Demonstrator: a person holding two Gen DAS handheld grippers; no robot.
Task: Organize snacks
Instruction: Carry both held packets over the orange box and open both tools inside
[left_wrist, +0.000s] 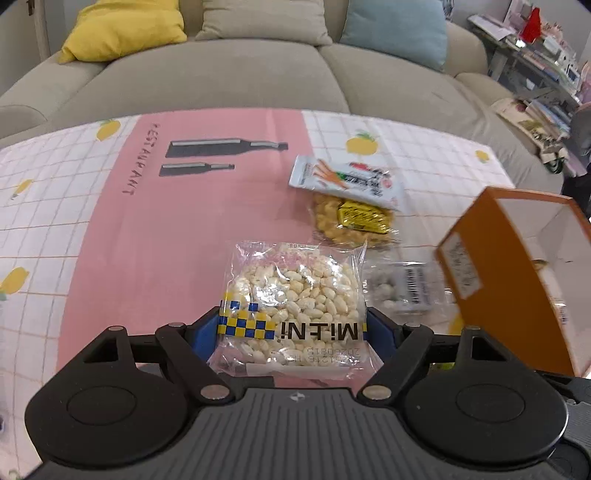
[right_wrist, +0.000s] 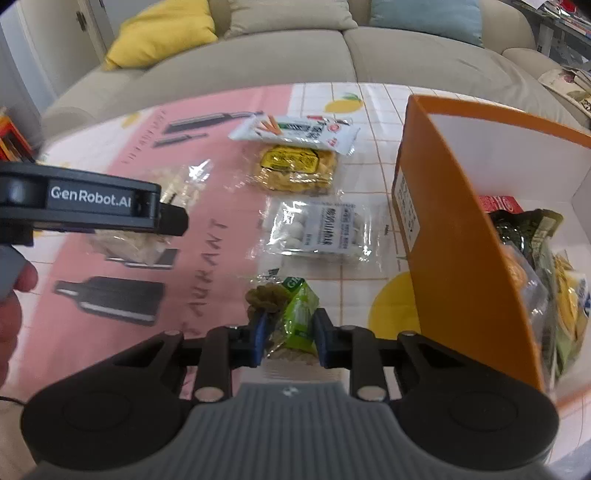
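The clear packet of pale puffed snacks (left_wrist: 291, 306) sits clamped between the wide-spread blue pads of the left claw (left_wrist: 291, 328), raised over the pink part of the counter (left_wrist: 147, 221). The right claw (right_wrist: 290, 338) pinches a small green snack packet (right_wrist: 295, 314), just beside the orange box (right_wrist: 461, 258) that already holds several packets; three more packets lie on the counter beyond
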